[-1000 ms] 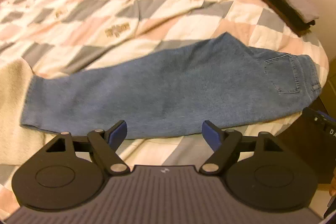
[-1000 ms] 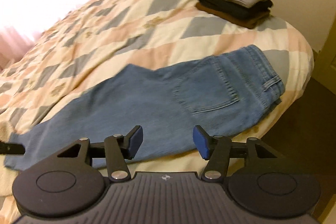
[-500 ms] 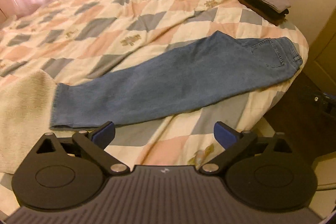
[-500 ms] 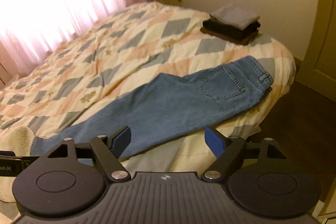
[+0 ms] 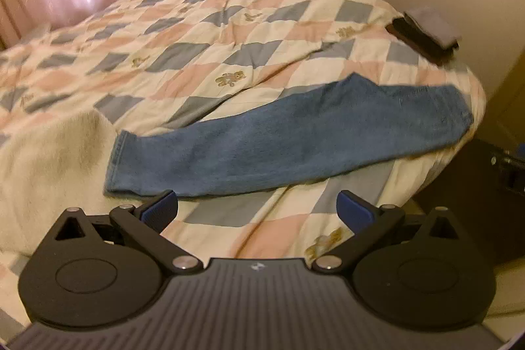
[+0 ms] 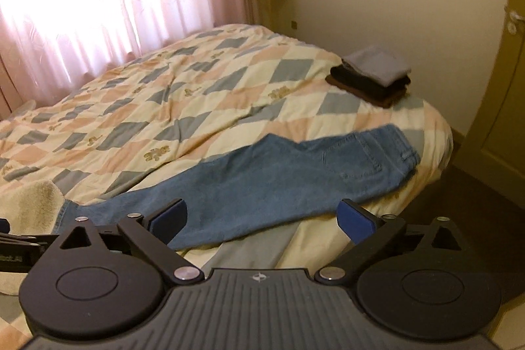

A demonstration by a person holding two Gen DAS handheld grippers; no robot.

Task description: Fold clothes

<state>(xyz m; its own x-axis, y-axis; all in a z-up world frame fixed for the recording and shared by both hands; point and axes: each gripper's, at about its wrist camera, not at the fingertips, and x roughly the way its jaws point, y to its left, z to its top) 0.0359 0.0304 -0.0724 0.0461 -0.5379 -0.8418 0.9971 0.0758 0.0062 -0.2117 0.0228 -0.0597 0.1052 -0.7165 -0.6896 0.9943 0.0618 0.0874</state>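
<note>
Bed [image 6: 436, 133] filling most of both views, covered by a quilt [image 5: 203, 54] checked in cream, pink and grey-blue diamonds with small bear motifs. Pink curtains [image 6: 98, 5] along the far side, bright with daylight. Cream wall [image 6: 361, 5] behind the right end of the bed, with a door [image 6: 505, 120] at the far right of the right wrist view.

Blue jeans [image 5: 295, 140] spread flat across the near part of the quilt, folded lengthwise into one long strip: hem [image 5: 116, 159] at the left, waist and back pocket [image 6: 357, 156] toward the right corner of the bed. Hem end touching, or just overlapping, a fluffy cream towel [image 5: 49, 159] on the left part of the bed.

Stack of folded clothes [image 6: 374, 77] near the far right corner of the bed, well apart from the jeans: grey piece on top, black beneath, brown at the bottom.

Left gripper [image 5: 257, 209] above the near edge of the bed, jaws spread wide, blue pads [image 5: 160, 209] holding nothing, left pad close to the lower edge of the jeans in the view. Right gripper [image 6: 262, 220] likewise spread wide and empty, left pad [image 6: 169, 220] showing in front of the jeans leg, right pad over the bed's edge. Part of the left gripper just visible at the left edge of the right wrist view.
</note>
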